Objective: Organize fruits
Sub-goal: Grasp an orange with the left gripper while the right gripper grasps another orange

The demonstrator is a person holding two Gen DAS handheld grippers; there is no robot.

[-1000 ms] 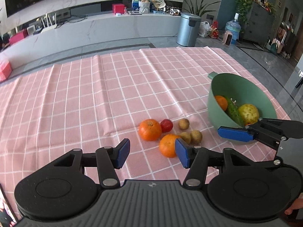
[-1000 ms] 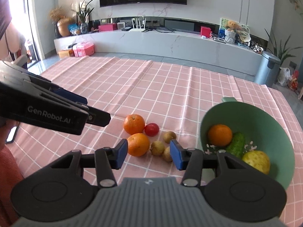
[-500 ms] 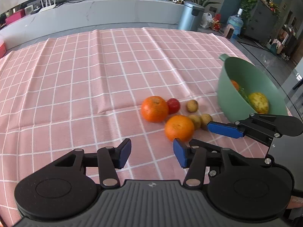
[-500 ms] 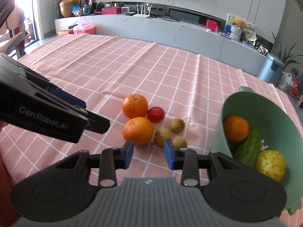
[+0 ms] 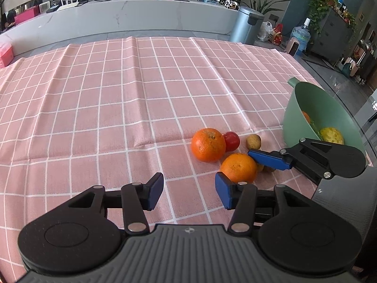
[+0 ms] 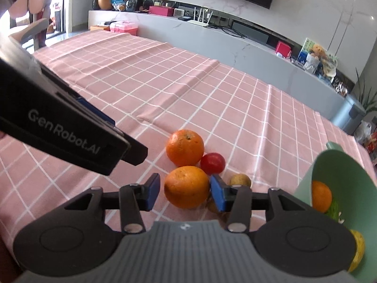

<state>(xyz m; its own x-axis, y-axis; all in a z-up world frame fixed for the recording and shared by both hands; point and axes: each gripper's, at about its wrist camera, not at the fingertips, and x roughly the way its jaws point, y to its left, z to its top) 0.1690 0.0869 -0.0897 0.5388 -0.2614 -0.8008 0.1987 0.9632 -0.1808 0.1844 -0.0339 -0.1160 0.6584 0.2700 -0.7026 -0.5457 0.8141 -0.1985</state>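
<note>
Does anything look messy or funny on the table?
Nothing is spilled or broken. The odd part: some fruit still sits loose on the cloth, two oranges, a tomato and small brown fruits, while the green bowl already holds other fruit. The cloth is also creased.

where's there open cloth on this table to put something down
Bare pink checked cloth runs wide beyond and left of the far orange. It is crowded between the oranges and the green bowl: near orange, tomato, small brown fruits.
</note>
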